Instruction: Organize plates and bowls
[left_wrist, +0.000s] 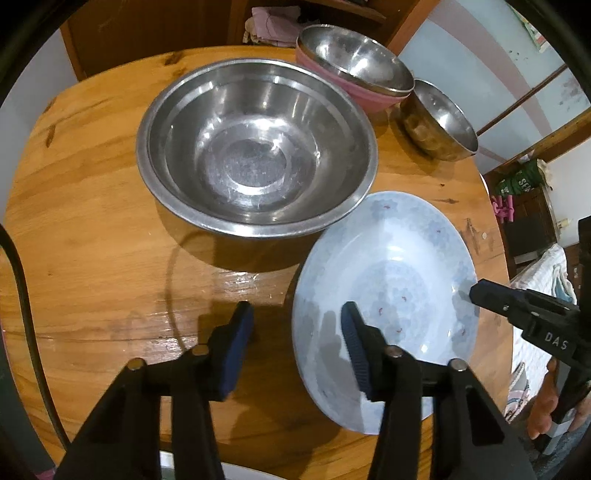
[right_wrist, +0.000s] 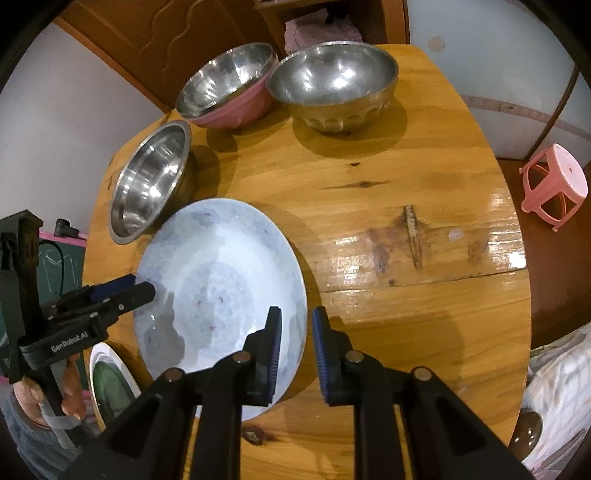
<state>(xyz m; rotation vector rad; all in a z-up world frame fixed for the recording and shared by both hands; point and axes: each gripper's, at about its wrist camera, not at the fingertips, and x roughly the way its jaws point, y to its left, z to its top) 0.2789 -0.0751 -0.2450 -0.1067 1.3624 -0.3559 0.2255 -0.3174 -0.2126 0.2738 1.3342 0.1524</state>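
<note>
Tabletop (right_wrist: 406, 177) round, wooden, right half bare. Big steel bowl (left_wrist: 255, 147) empty. Pale blue plate (left_wrist: 388, 295) beside it, empty, straddled at opposite rims by left tongs (left_wrist: 297, 328) and right tongs (right_wrist: 297, 332), both part-open, pads seemingly not yet pressing. Pink bowl (right_wrist: 236, 107) holding steel bowl (right_wrist: 225, 74); faceted steel bowl (right_wrist: 332, 85) empty.

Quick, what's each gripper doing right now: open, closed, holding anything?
Left gripper: open, with the plate rim between its jaws, not pinched.
Right gripper: nearly closed around the plate's opposite rim; whether it really grips cannot be told.
</note>
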